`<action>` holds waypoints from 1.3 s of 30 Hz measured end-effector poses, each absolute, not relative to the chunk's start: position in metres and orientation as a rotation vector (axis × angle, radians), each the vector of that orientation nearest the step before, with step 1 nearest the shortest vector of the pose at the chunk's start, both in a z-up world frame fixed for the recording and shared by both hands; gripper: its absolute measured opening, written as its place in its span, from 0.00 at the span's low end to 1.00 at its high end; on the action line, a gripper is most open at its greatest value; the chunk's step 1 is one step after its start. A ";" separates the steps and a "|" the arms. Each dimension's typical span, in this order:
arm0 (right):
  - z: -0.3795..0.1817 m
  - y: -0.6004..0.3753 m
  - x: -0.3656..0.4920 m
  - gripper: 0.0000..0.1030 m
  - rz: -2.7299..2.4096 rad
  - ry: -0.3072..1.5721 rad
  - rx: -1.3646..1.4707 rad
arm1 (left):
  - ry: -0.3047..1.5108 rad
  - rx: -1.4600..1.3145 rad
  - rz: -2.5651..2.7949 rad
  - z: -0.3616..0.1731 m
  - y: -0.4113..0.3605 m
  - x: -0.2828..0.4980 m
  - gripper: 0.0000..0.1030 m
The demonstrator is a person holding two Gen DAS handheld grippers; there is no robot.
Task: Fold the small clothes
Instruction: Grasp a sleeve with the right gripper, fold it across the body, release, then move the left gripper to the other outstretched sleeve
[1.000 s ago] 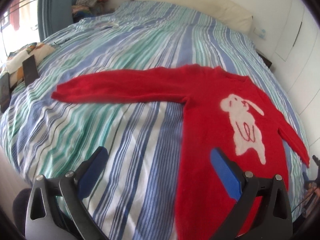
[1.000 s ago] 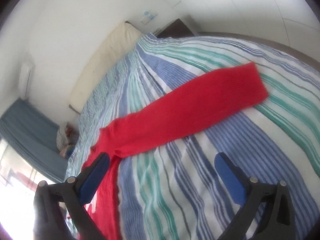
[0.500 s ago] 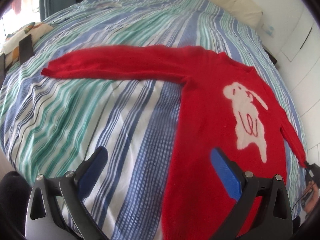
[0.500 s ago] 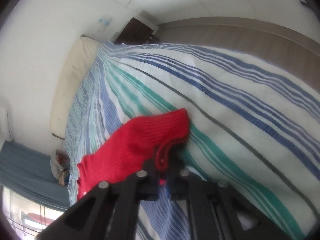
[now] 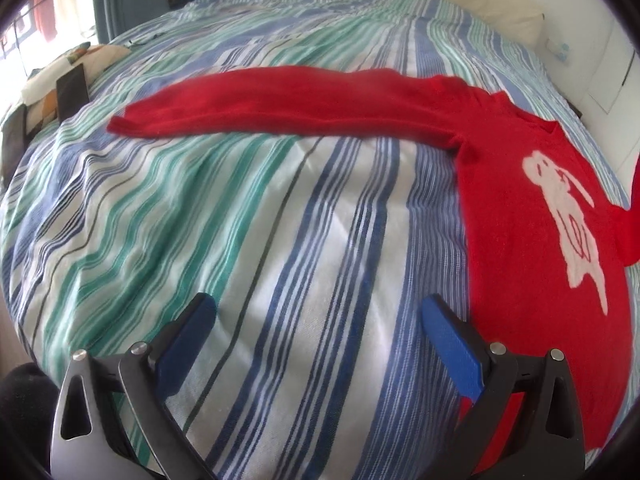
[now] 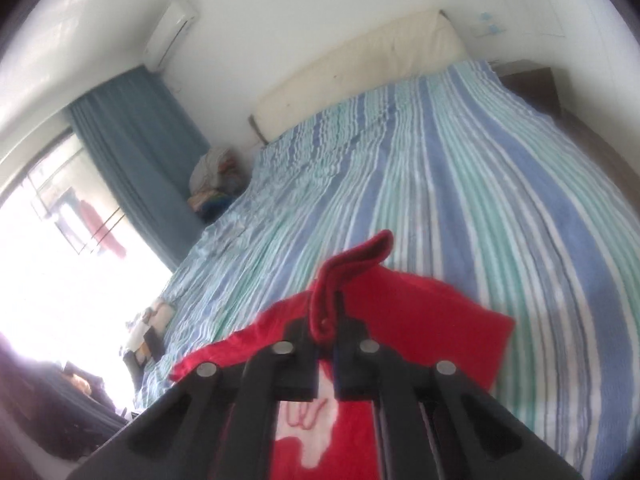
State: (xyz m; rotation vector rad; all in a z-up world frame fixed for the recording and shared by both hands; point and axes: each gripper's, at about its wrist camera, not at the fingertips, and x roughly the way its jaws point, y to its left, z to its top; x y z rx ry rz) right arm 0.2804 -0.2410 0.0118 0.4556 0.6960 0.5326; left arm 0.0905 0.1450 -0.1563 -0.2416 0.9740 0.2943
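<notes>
Sweater point(image 5: 532, 216) in red, a white rabbit figure point(image 5: 568, 220) on its chest, lies spread on a striped bedspread point(image 5: 248, 216) of blue, green and white. Seen from the left wrist, the garment's body lies at about two o'clock from the left gripper point(image 5: 316, 320), whose blue-padded jaws stand wide with only bedspread between them; the right-hand finger point(image 5: 452, 344) overlaps the sweater's near edge in the picture — whether it touches cannot be told. One sleeve point(image 5: 280, 108) stretches flat toward ten o'clock, its cuff well apart from the claw. In the right wrist view, the right gripper point(image 6: 326, 322) is clamped tight on the other sleeve's cuff point(image 6: 352, 268), which stands up at twelve o'clock from the jaws — the sweater's body and rabbit showing beneath them. A cream headboard point(image 6: 360, 68) backs the bed.
</notes>
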 end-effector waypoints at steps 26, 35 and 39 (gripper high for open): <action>-0.195 -0.296 0.169 0.78 0.096 0.966 0.028 | 0.991 -0.162 0.354 -0.178 0.139 0.099 1.00; -0.206 -0.297 0.166 0.96 0.073 0.889 0.055 | 1.022 -0.152 0.329 -0.178 0.138 0.098 1.00; -0.207 -0.294 0.162 0.97 0.074 0.883 0.054 | 1.056 -0.229 0.267 -0.162 0.146 0.094 0.99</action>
